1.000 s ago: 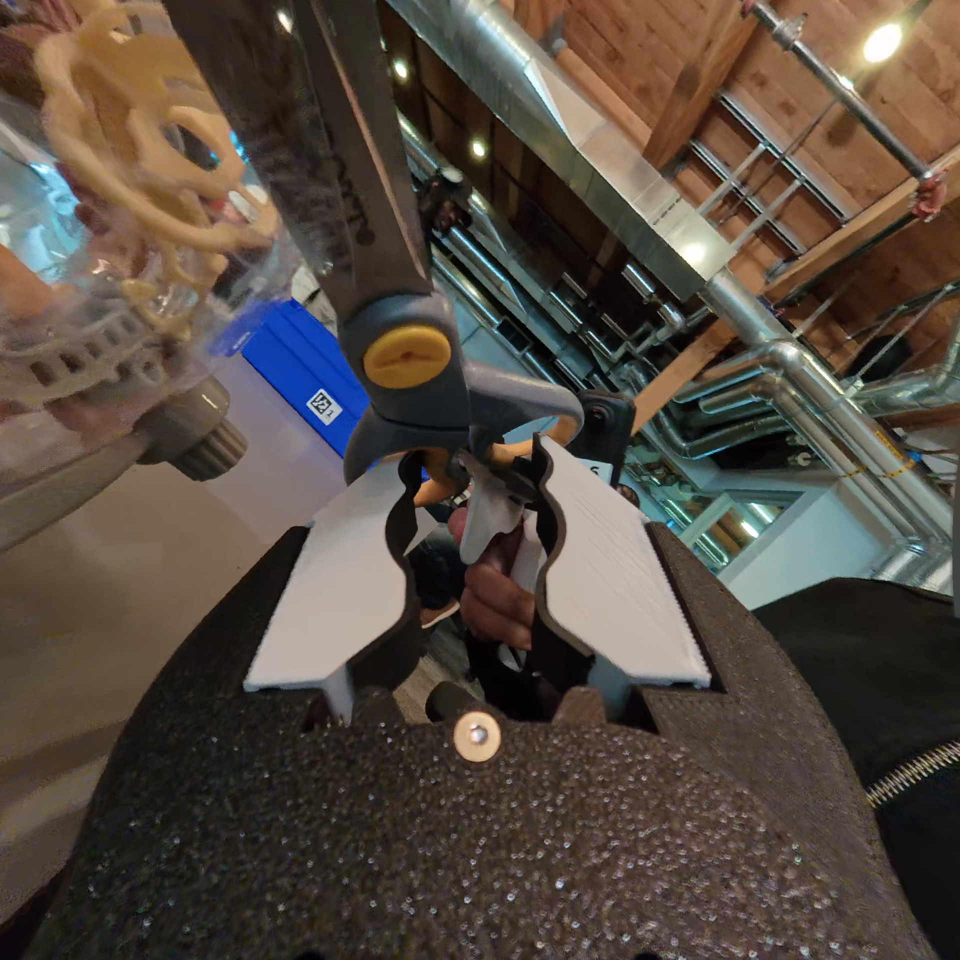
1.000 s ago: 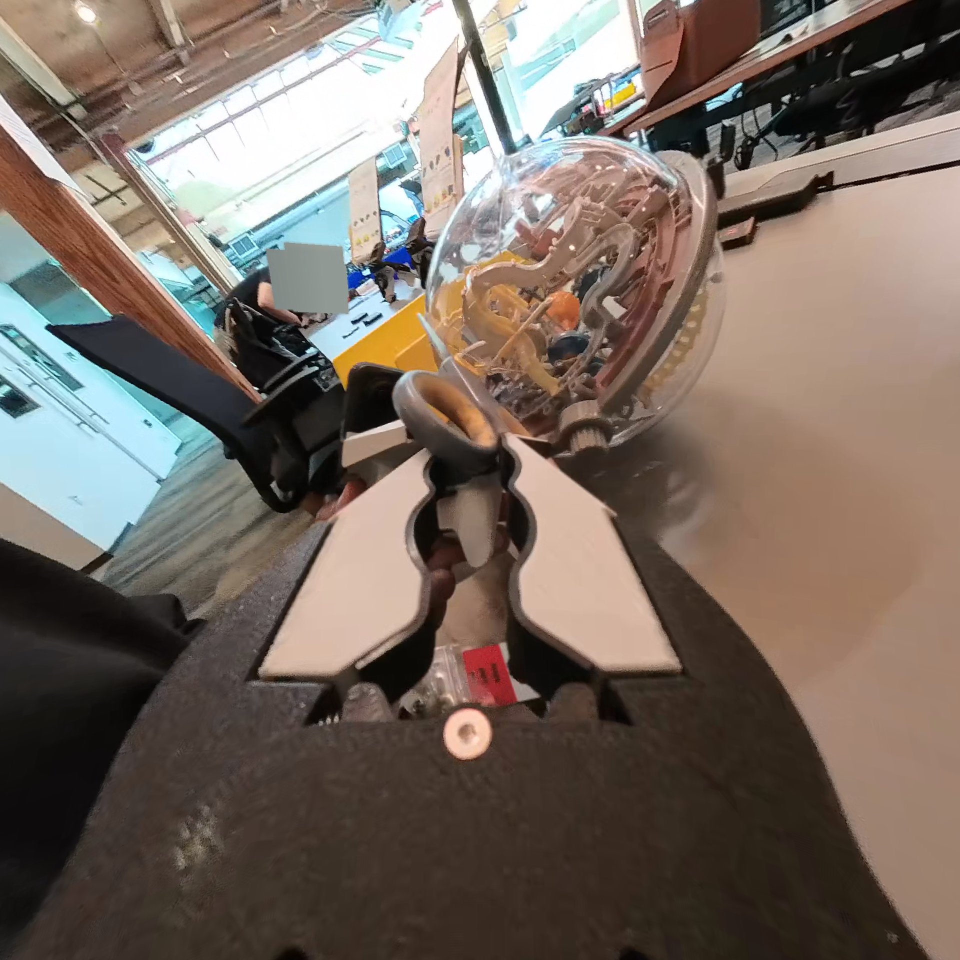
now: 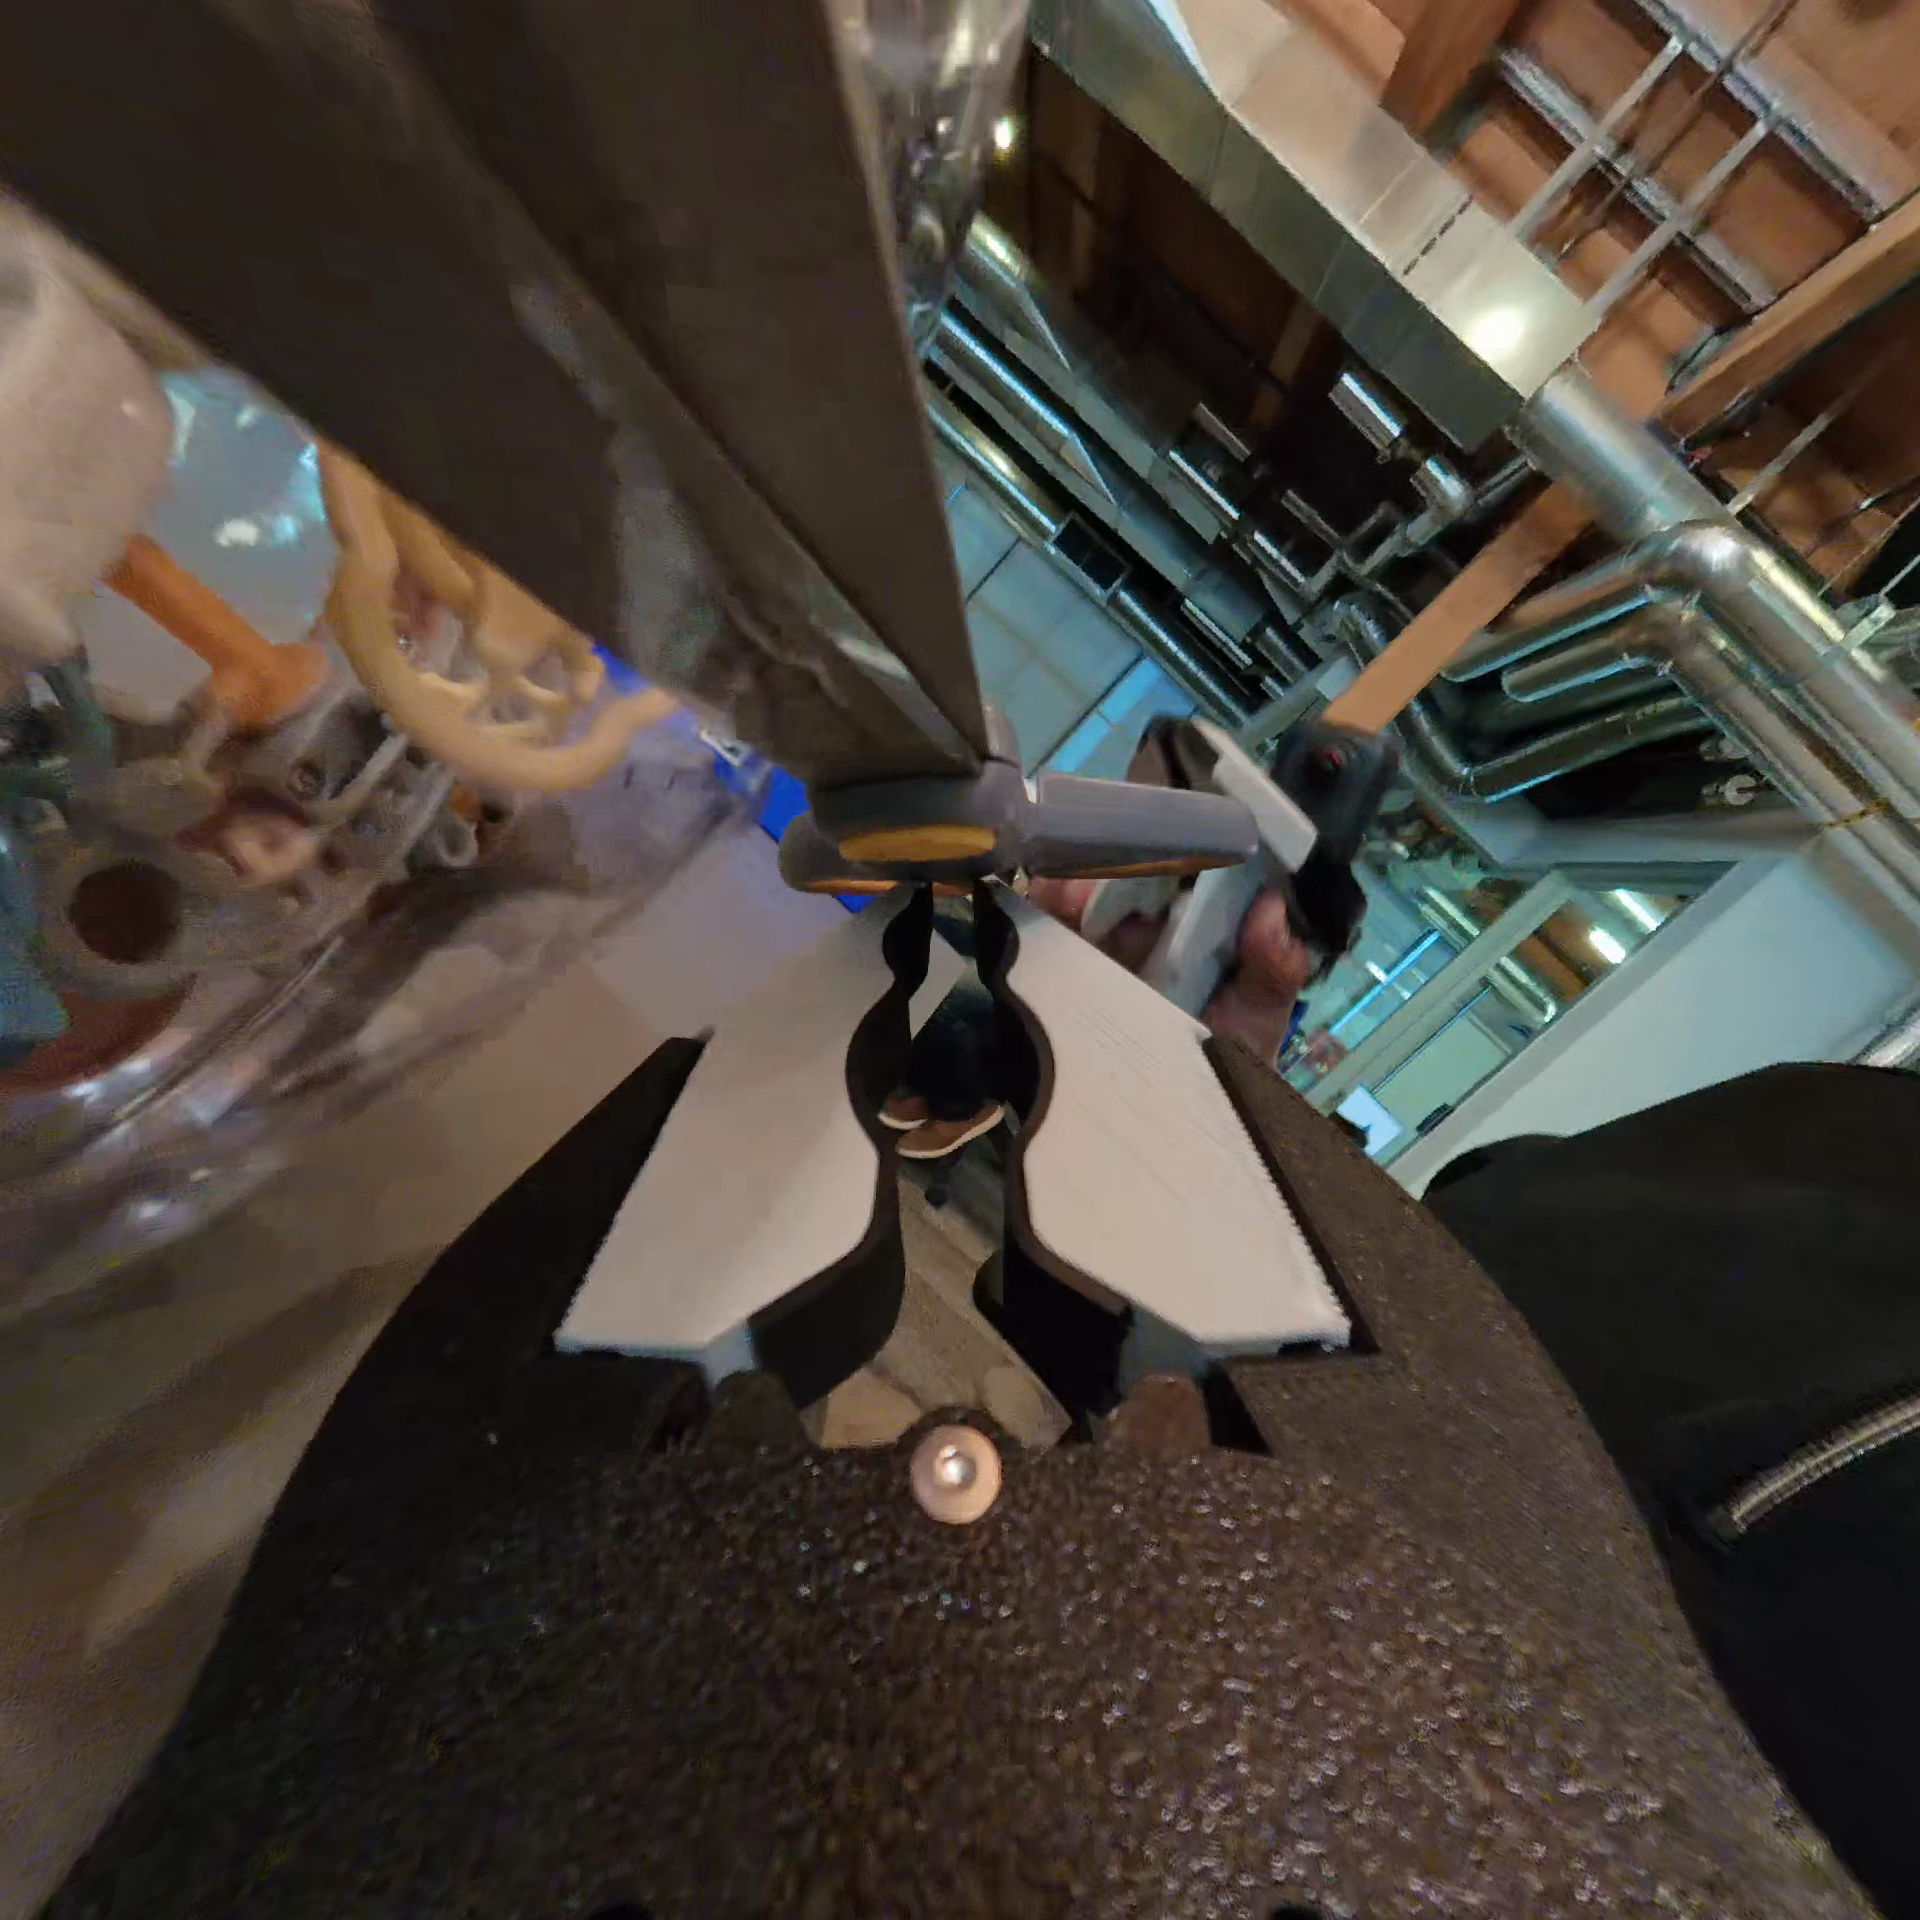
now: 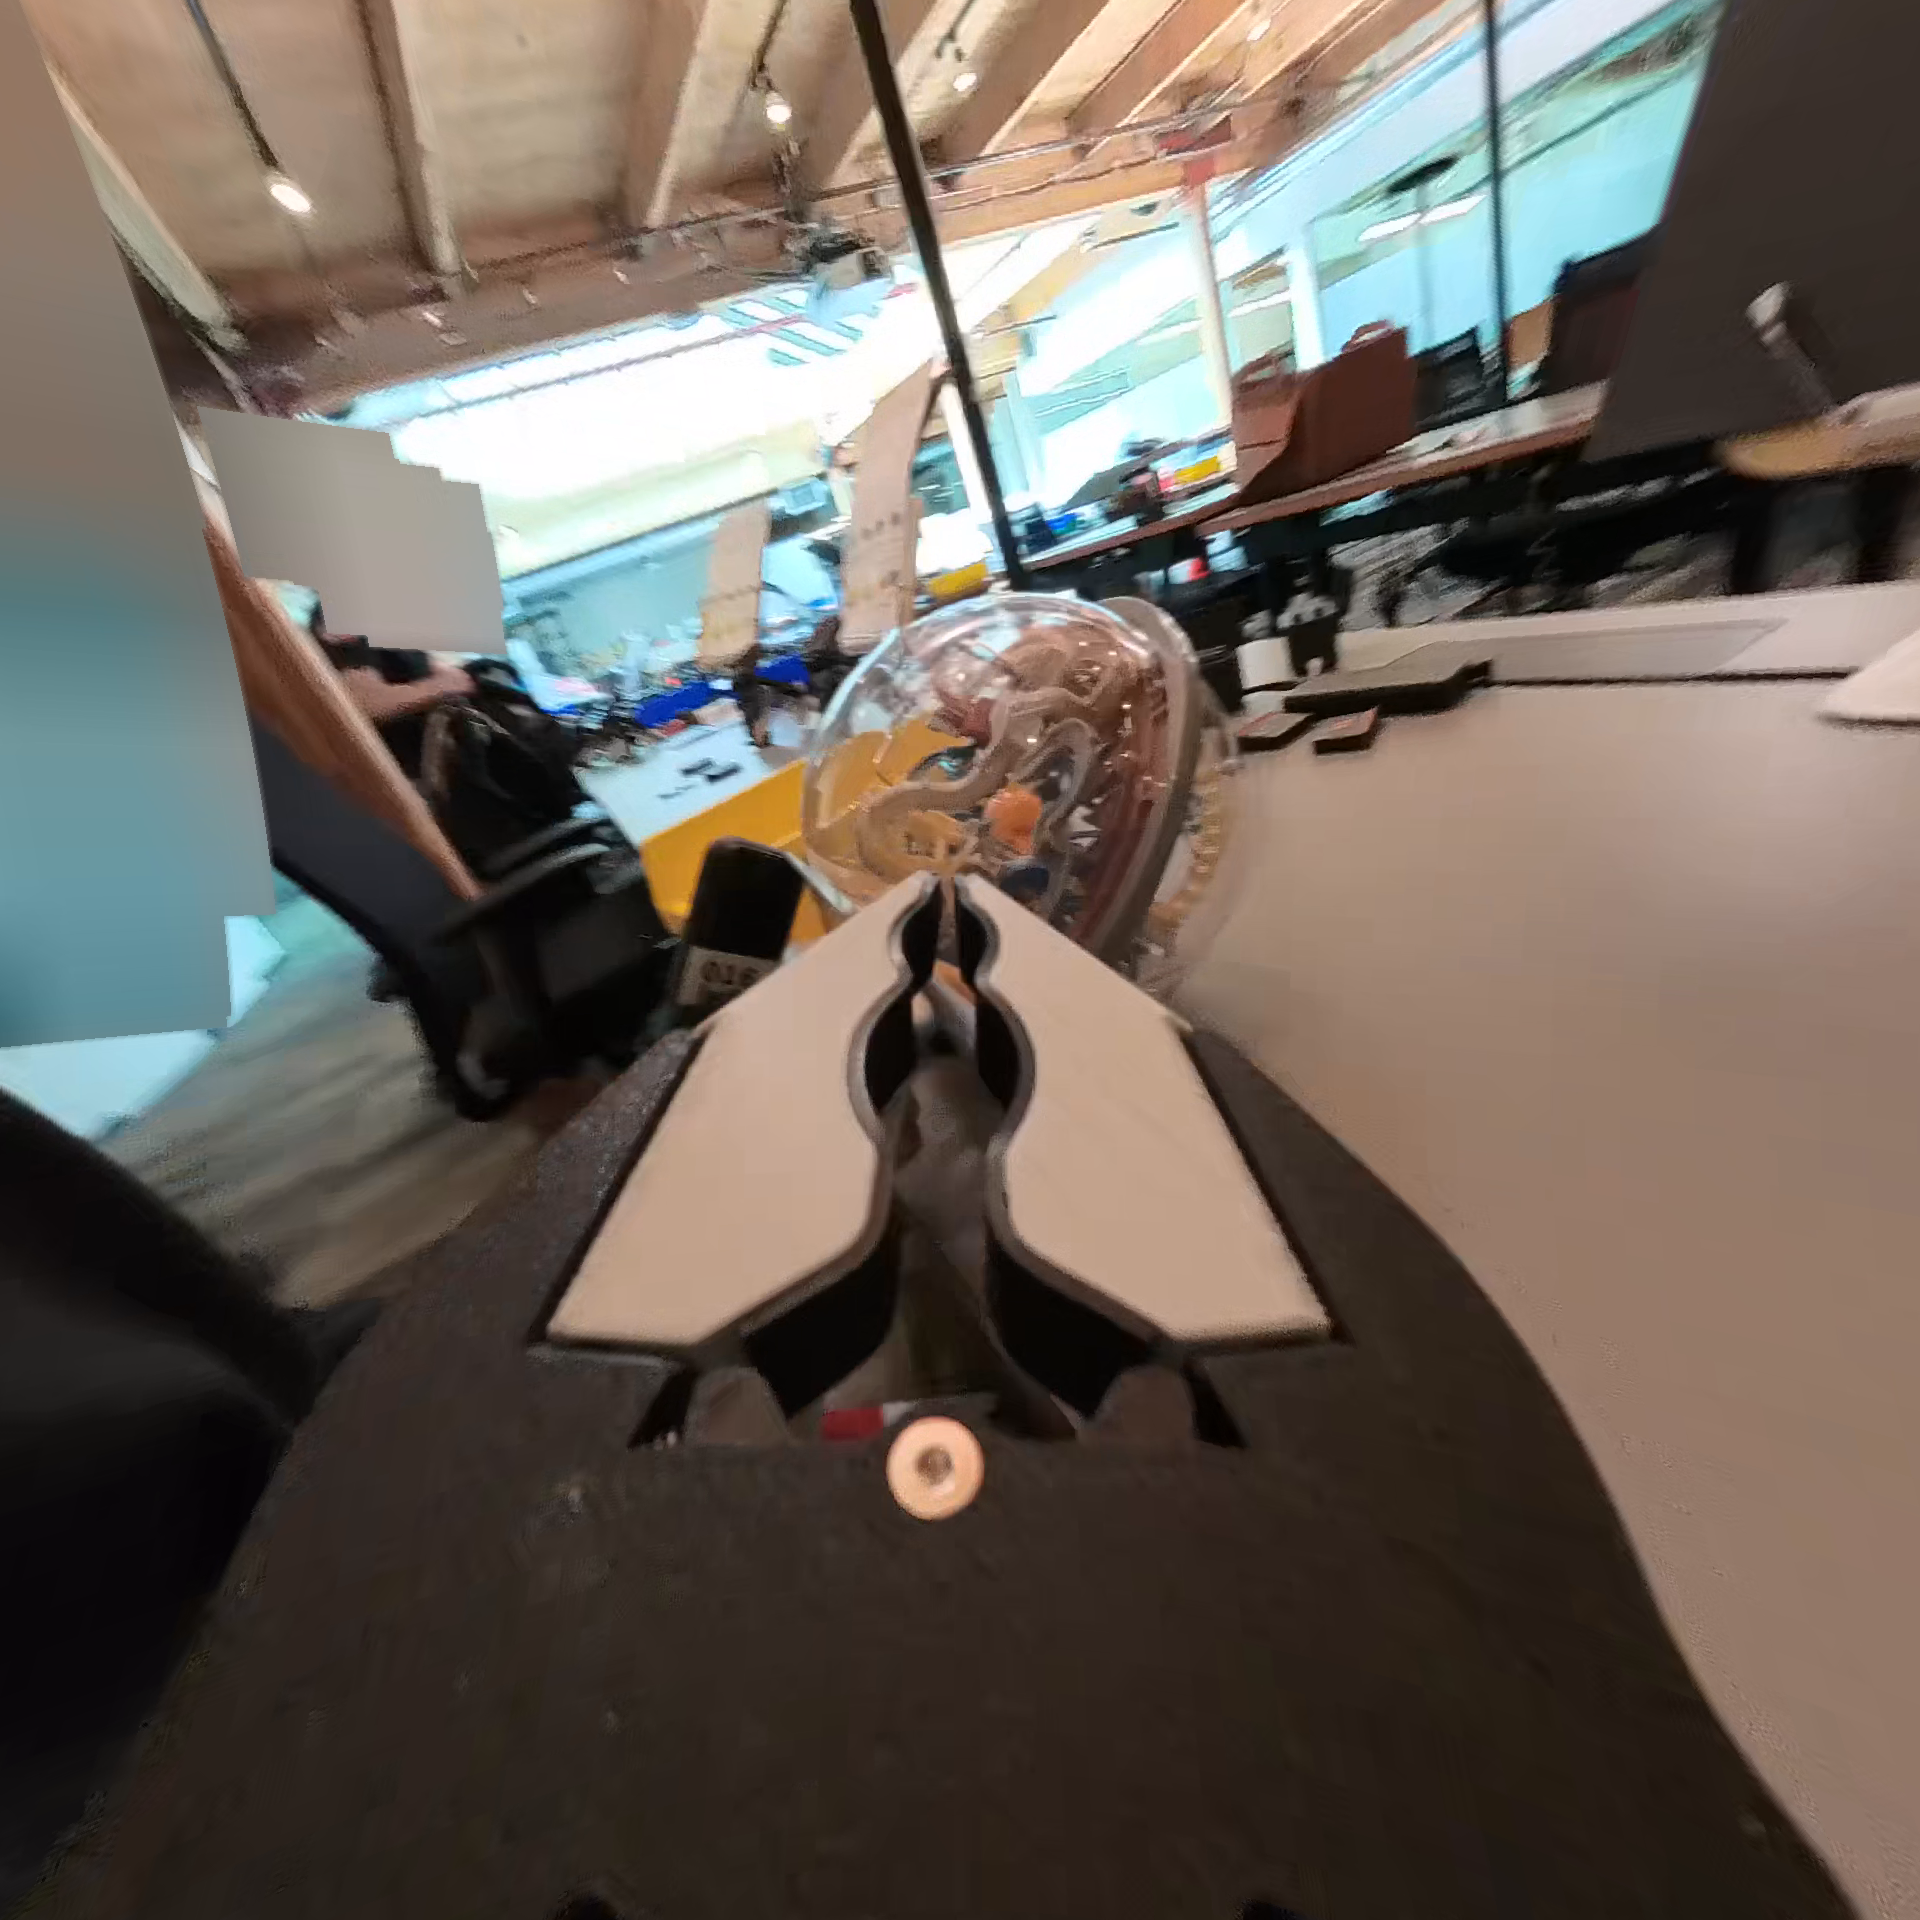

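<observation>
1. Left wrist view: mixed indoor light; ceiling lamps point(image 3: 1496, 330) glare on the silver ducting point(image 3: 1351, 197).
2. The scissor blades point(image 3: 623, 343) sit very close to the lens, dark and out of focus; the clear maze sphere point(image 3: 208, 831) at left is smeared.
3. Right wrist view: windows point(image 4: 644, 416) blown out white, backlighting the room.
4. Motion blur softens the whole right view, the sphere included; the pale surface point(image 4: 1558, 935) shows a soft sheen.
5. Strong wide-angle bending at the edges of both views.
</observation>
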`<act>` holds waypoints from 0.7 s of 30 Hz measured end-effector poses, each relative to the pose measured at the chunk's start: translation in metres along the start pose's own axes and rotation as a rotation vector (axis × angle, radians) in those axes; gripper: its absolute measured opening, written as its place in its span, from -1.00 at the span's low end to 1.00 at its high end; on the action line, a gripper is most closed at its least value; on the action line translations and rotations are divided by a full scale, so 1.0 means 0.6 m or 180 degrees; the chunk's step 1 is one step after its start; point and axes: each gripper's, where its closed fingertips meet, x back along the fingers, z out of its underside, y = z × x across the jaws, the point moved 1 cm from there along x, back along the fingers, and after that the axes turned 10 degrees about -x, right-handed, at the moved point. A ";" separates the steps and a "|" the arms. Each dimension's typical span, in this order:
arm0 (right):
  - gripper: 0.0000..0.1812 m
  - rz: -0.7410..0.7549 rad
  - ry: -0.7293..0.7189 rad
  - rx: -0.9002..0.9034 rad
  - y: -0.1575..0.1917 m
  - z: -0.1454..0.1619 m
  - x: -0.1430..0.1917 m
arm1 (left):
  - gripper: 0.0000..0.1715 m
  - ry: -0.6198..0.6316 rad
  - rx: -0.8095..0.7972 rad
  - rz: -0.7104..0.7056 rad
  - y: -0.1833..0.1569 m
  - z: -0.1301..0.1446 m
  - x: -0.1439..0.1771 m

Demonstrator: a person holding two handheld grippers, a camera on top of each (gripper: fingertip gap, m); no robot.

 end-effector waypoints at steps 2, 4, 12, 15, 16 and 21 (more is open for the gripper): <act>-0.85 -0.0150 0.0189 -0.0275 -0.013 0.001 -0.014 | -1.00 0.0188 -0.0065 -0.0009 0.004 0.011 0.001; -0.70 -0.0234 0.0680 -0.0426 -0.023 0.030 -0.037 | -1.00 0.0402 -0.0087 0.0008 0.007 0.022 0.003; -0.62 0.0027 0.2145 0.0221 -0.071 0.158 -0.075 | -1.00 0.0347 -0.0003 -0.0051 0.015 0.000 0.019; -0.62 0.0062 0.2213 0.0133 -0.081 0.165 -0.071 | -1.00 0.0461 -0.0051 -0.0317 0.042 0.013 0.024; -0.62 0.0060 0.2224 0.0073 -0.083 0.169 -0.068 | -1.00 0.0504 -0.0071 -0.0416 0.051 0.018 0.026; -0.62 0.0125 0.2184 -0.0035 -0.092 0.178 -0.055 | -1.00 0.0336 0.0010 -0.0533 0.064 0.001 0.035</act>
